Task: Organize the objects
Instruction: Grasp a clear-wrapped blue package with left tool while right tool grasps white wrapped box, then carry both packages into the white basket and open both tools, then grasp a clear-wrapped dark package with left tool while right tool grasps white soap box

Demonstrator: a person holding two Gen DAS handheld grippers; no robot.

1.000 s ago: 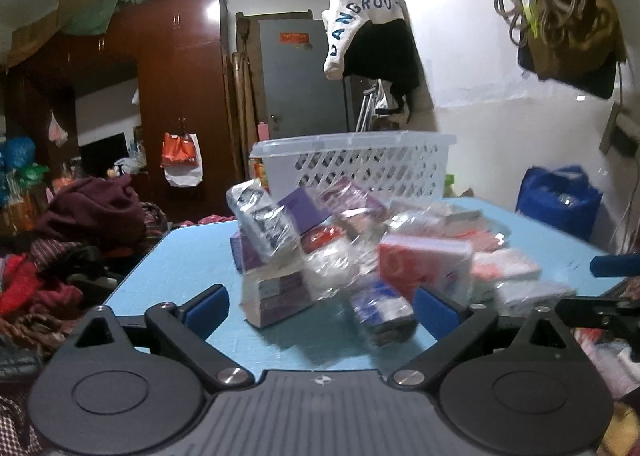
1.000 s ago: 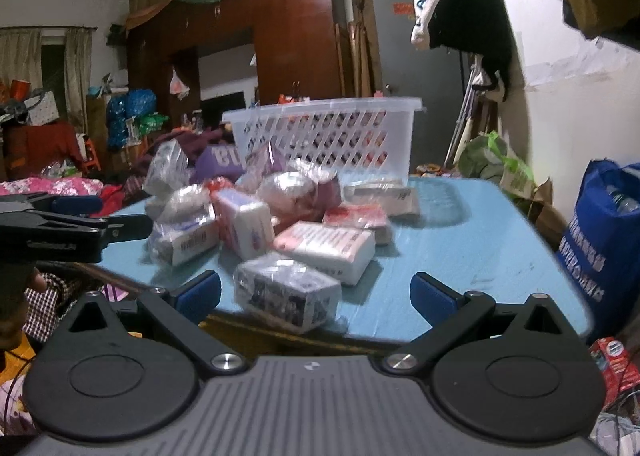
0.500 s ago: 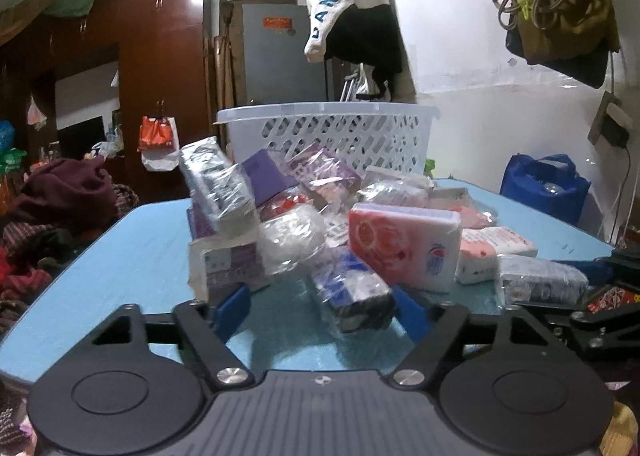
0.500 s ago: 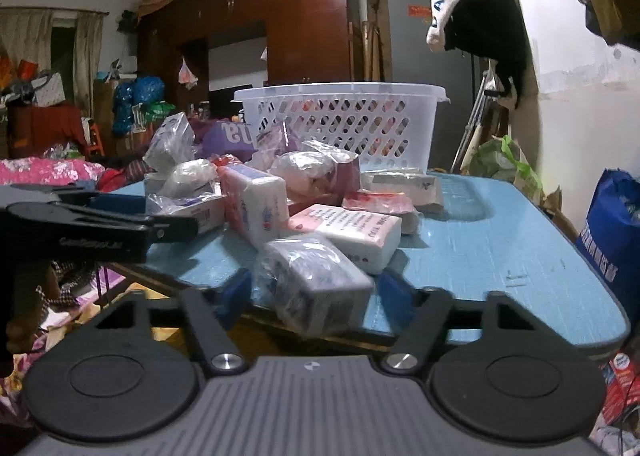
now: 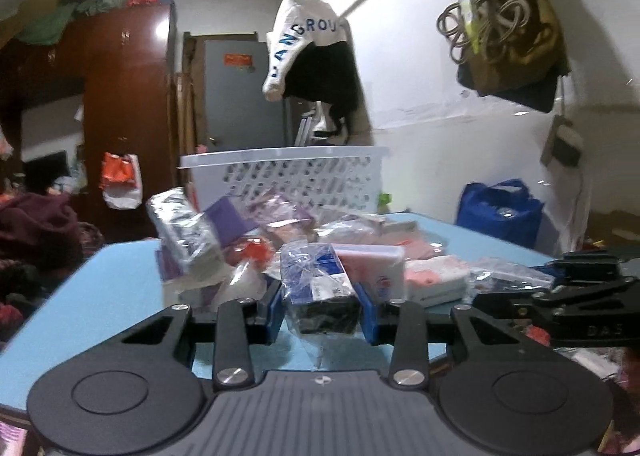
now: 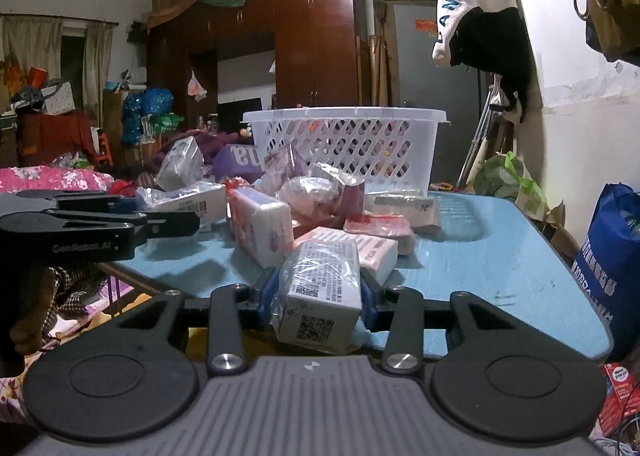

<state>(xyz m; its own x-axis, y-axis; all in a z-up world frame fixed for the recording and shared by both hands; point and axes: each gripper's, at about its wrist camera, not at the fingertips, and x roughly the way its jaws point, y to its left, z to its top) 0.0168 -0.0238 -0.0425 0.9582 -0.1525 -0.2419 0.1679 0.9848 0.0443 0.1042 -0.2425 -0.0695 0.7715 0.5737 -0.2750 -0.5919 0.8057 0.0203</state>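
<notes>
- My left view is motion-blurred: the white basket at centre shows smeared holes, and the heap of wrapped packets below it blurs together.
- Print on the blue-and-white packet between my left fingers is unreadable.
- The blue bag is cut by my right view's right edge.
- What lies inside the basket is too small to tell.
</notes>
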